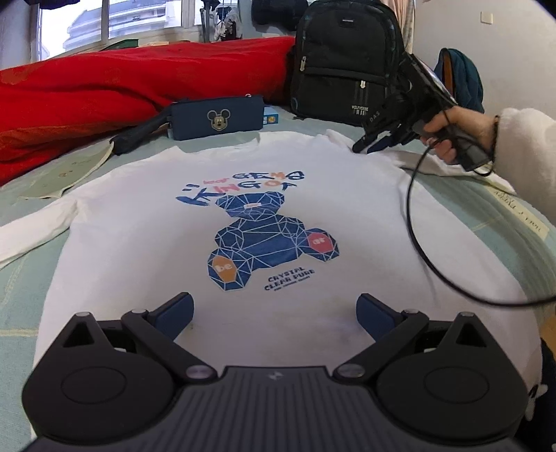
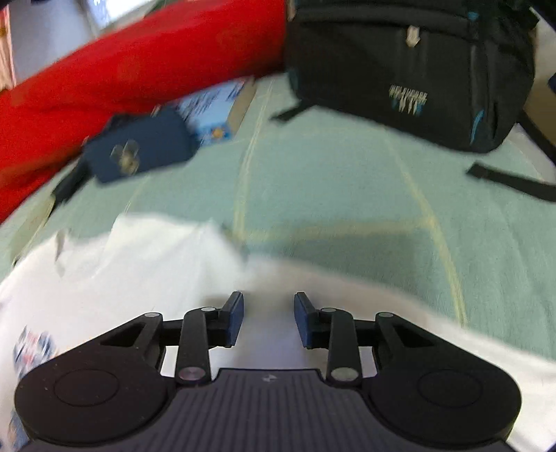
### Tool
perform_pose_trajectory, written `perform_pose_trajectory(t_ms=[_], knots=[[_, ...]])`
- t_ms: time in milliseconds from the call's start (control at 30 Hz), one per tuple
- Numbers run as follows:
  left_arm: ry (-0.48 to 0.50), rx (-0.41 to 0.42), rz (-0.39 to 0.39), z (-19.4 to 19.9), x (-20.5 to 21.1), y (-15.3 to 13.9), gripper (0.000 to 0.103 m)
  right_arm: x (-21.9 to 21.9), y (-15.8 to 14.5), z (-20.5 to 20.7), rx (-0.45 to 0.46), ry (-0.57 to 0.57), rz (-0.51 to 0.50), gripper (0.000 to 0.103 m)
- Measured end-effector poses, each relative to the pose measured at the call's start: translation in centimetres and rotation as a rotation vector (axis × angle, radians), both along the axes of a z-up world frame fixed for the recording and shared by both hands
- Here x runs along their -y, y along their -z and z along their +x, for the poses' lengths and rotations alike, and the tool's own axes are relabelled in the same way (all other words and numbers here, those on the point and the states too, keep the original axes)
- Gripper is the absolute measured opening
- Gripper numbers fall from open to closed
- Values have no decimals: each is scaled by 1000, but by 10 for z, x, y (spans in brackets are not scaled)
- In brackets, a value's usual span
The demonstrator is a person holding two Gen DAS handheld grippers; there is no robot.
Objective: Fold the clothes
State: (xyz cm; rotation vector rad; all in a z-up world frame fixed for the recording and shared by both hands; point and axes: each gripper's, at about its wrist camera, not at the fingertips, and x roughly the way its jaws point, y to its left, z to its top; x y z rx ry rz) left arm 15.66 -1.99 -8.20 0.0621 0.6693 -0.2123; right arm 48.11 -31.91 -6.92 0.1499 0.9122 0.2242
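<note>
White T-shirt (image 1: 146, 243) flat, collar apparently far end

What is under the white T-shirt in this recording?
The T-shirt lies flat on a pale green bedsheet, which shows along both sides and beyond the collar. Whatever is beneath the shirt's middle is covered, so only the sheet can be confirmed.

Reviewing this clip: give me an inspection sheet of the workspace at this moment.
Surface: bed sheet, pale green.
Job's things: white shirt spread flat, bear print up, unfolded.
Clutter: red blanket, black backpack, navy pouch, small blue box.
Grippers: left gripper open above the hem; right gripper open over the shoulder area, nothing held.
Cables: black cable hanging across the shirt.
Surroundings: window, white wall.
</note>
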Motion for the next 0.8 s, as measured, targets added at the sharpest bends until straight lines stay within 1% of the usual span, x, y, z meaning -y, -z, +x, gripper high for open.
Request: perform_pose_trajectory(t_ms=[33,133,167,200,333,433,500,567,633,700,767,800], knots=[[-1,1,5,0,0,0,100,2,-1,4,26,27,-11,37],[-4,5,15,0,1,-1,100,9,-12,11,45,76,-15,38],[-6,4,12,1,0,0,100,12,-16,9,37,74,-8,39],[-8,3,8,2,0,0,100,14,-20,4,37,65,-8,40],[4,-4,8,3,3,1,100,29,-37,-23,46,48,-10,54],[11,3,20,1,6,0,100,43,-41,-48,38,63,-16,58],[17,8,22,0,9,-2,100,48,-39,-67,20,70,-37,58],[25,15,30,-3,12,-4,100,50,-39,-90,33,48,-28,58],[34,22,38,-5,15,-6,100,50,-38,-113,55,24,9,58],[43,28,44,-8,18,-7,100,49,-37,-131,112,-1,10,58],[54,32,49,-10,21,-8,100,42,-32,-146,171,-46,-41,58],[59,33,52,-10,22,-8,100,34,-29,-149,184,-78,-92,58]])
